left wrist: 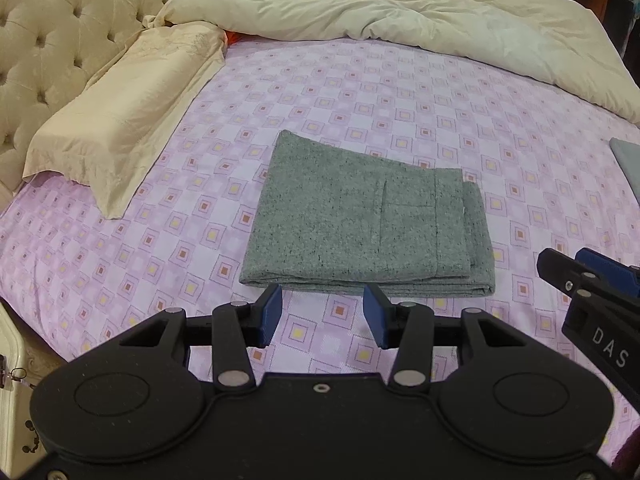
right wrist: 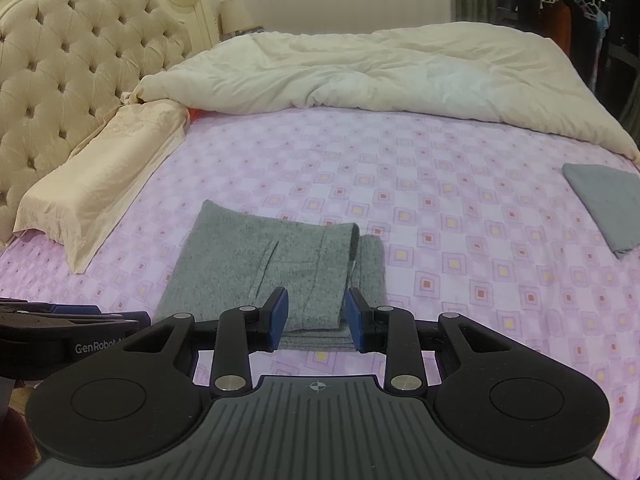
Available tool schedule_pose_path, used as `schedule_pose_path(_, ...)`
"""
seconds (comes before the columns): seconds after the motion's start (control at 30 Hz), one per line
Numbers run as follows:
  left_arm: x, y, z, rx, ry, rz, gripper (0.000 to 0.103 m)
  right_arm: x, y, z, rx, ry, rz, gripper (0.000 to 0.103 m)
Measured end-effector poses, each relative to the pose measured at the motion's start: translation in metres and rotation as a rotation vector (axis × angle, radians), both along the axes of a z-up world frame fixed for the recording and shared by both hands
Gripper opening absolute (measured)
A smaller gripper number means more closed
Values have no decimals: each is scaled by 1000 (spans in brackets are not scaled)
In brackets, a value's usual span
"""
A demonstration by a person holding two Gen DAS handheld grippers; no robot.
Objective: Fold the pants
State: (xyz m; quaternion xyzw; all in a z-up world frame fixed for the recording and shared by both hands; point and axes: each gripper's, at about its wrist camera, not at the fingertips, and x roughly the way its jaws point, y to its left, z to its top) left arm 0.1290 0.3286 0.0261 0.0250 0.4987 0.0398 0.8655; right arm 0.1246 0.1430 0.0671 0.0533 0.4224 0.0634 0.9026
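The pants (left wrist: 360, 224) lie folded into a flat grey rectangle on the bed (left wrist: 400, 92), near its front edge, stacked layers showing along the front and right sides. Left tongs (left wrist: 323, 316) hang released just short of that front fold, touching nothing. Right tongs (right wrist: 316, 316) are also released, spread above the pants' front right part, gripping nothing. A pillow (left wrist: 120, 120) lines the headboard edge, a duvet (left wrist: 400, 12) is heaped along the far edge, and a grey cloth (right wrist: 608, 208) lies at the right edge. Bare sheet surrounds the pants on every side.
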Motion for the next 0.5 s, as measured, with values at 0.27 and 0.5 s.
schedule_pose_path(0.27,-3,-7,0,9,5,3,54,-4,-3,0,0,2,4,31)
schedule_pose_path(0.5,-5,-13,0,14,4,7,54,-5,-6,0,3,3,19,31)
